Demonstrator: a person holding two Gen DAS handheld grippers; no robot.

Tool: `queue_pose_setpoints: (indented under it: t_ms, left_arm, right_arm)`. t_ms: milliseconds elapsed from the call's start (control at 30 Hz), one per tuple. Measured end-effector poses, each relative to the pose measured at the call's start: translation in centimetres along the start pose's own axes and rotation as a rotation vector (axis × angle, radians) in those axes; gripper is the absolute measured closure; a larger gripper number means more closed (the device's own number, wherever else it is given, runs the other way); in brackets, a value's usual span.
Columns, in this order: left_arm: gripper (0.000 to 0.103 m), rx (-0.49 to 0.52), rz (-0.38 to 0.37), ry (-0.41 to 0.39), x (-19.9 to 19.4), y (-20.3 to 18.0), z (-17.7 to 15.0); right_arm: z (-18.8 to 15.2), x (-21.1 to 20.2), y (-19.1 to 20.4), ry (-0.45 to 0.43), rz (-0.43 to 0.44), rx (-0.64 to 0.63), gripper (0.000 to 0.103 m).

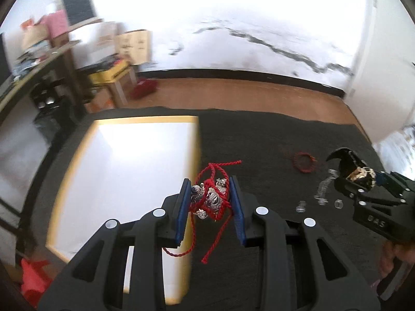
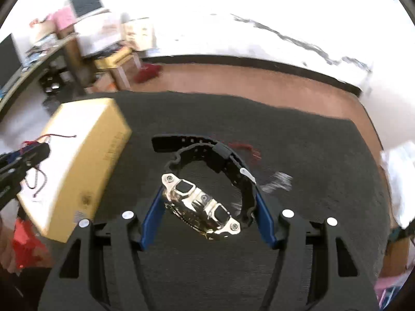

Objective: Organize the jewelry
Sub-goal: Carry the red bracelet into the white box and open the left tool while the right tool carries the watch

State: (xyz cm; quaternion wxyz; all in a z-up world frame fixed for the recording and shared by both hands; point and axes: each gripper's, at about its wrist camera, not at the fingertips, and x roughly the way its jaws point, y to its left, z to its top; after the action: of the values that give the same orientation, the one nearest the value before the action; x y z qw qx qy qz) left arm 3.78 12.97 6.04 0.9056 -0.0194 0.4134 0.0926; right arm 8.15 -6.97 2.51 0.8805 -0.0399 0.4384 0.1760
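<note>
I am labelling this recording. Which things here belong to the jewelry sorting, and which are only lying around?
Belong: red cord bracelet in left gripper; watch in right gripper; yellow box; small red bracelet and clear pieces on mat.
Lying around: cardboard boxes, cluttered desk.

both wrist views close, angled down over dark mat [image 1: 272, 134]; share yellow box [image 2: 103, 155], far wall
</note>
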Motion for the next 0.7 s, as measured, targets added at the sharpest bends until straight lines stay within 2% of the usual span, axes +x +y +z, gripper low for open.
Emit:
queue_pose_setpoints:
  t_ms: [167, 400, 533, 700]
  left_arm:
    - [0.073, -0.066, 0.088, -0.009, -2.1, 6.0, -0.4]
    - [0.073, -0.156, 0.128, 0.004, -2.2, 12.3, -1.6]
    - [0.073, -0.227, 0.122, 0.015, -0.6, 15.0, -2.3]
    - [0.073, -0.246, 0.146, 0.038, 2.2, 16.7, -3.4]
  right_arm:
    - [2.5, -0.7, 7.7, -0.025, 0.085, -0.074, 0.041]
    - [4.6, -0.5, 18.4, -0.037, 0.171, -0.183, 0.041]
    - [4.3, 0.9, 21.2, -0.017, 0.187, -0.218, 0.041]
    - [3.4, 3.1, 22.3, 0.015, 0.171, -0.238, 0.041]
